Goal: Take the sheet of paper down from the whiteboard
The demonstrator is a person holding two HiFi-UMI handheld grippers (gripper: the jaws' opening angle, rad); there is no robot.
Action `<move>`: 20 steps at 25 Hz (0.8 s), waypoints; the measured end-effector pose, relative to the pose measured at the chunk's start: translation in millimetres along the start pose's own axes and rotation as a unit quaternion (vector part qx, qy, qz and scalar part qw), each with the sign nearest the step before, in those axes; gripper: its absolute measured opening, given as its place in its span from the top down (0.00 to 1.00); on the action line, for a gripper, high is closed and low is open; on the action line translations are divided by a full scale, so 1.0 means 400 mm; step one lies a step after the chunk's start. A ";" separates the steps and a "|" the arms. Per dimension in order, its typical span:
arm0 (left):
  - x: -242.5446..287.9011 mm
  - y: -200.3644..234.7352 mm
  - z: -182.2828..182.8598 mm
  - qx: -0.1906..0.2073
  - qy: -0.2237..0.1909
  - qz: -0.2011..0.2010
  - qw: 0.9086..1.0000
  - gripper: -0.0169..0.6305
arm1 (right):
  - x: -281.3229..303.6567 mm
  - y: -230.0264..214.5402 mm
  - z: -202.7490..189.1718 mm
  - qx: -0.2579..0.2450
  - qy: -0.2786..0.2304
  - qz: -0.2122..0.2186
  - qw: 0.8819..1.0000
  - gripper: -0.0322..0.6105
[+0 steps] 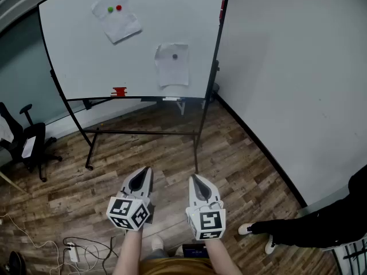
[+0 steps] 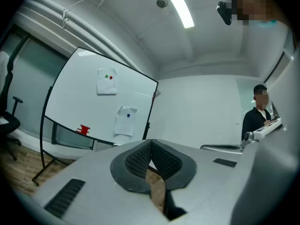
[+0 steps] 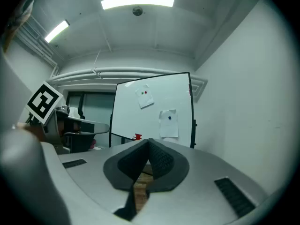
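Both tongs are clenched with nothing between their jaws: the left gripper [image 1: 143, 174] and the right gripper [image 1: 195, 180] are held out side by side, low in front of the person, each with its dark ribbed pads pressed together at the tip. They point level toward the whiteboard [image 1: 74, 56] and stand well apart from it, with a stretch of wooden floor [image 1: 246, 165] in between. The board stands on a black wheeled frame, close to the white wall [image 1: 298, 67] at its right edge. Two sheets of paper hang on it. The upper sheet [image 1: 120, 24] sits tilted near the top of the board, pinned by a green magnet [image 1: 110, 9] and a red magnet [image 1: 118, 7] side by side. The lower sheet [image 1: 172, 70] hangs lower and further right, near the board's right edge, a little crumpled and held by one dark magnet [image 1: 175, 56] near its top. Neither sheet is touched by either gripper. A small red thing [image 1: 119, 91] rests on the tray along the board's bottom edge. Off to the left is a black office chair [image 1: 28, 145], and cables with a power strip [image 1: 73, 251] lie on the floor in the near left corner. At the right, by the wall, stands another person in dark clothes [image 1: 327, 222] and white shoes [image 1: 246, 229].
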State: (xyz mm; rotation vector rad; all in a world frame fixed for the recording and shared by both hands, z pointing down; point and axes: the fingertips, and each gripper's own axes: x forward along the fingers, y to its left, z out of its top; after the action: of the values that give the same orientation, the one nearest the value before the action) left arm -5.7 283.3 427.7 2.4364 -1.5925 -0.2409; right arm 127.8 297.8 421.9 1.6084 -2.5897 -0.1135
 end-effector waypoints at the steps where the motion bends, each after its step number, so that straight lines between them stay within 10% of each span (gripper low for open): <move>1: -0.005 -0.002 0.003 0.002 0.000 -0.001 1.000 0.94 | -0.005 0.000 0.000 0.000 0.000 -0.002 1.000 0.93; 11: -0.013 -0.013 0.023 -0.010 -0.010 0.002 1.000 0.94 | -0.014 -0.004 0.012 0.007 -0.006 0.010 1.000 0.93; 16: -0.005 -0.038 0.033 0.076 -0.017 0.027 0.997 0.94 | -0.013 -0.034 -0.012 0.021 0.007 0.004 1.000 0.93; 20: 0.042 -0.018 0.009 0.026 -0.006 0.013 1.000 0.93 | 0.012 -0.064 -0.028 0.004 0.015 -0.008 1.000 0.89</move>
State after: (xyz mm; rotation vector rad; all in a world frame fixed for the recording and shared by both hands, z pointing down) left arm 6.4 270.2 422.2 2.4551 -1.6548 -0.2122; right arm 149.7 281.9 430.5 1.6195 -2.5590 -0.0796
